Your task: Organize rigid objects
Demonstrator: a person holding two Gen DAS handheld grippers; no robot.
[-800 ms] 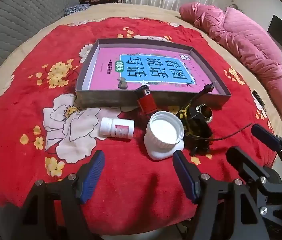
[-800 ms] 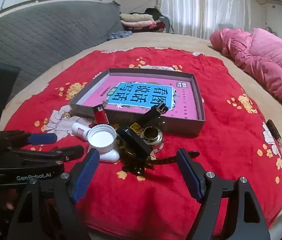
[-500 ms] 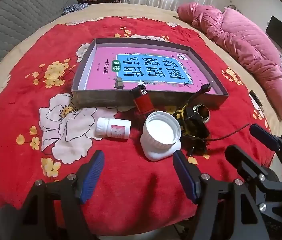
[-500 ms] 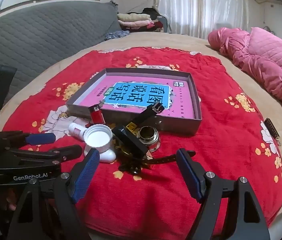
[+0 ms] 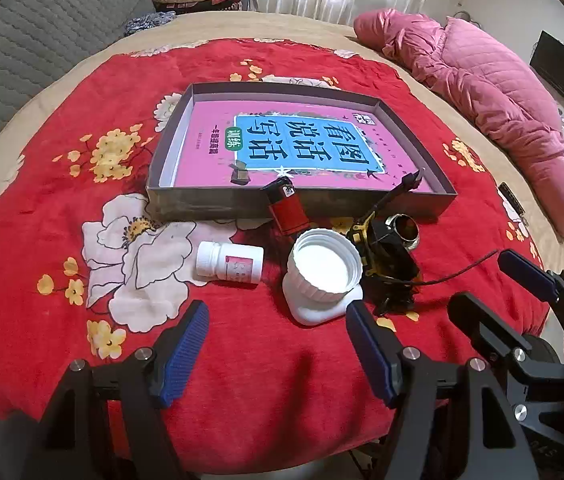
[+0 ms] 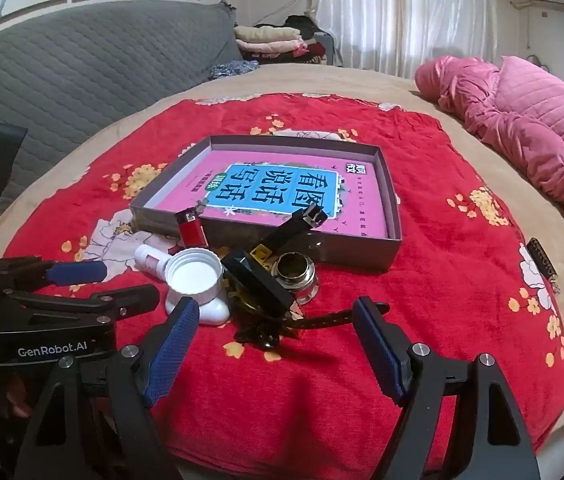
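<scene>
Hovering | left gripper (image 5: 276, 344), right gripper (image 6: 274, 334) fingers wide, empty | white cap (image 5: 324, 268) just ahead

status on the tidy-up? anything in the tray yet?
Barely begun. Done: the tray holds a pink book and one small dark item. In hand: nothing; left tool and right tool open. Left: pill bottle, lighter, white jar, black gadget.
</scene>
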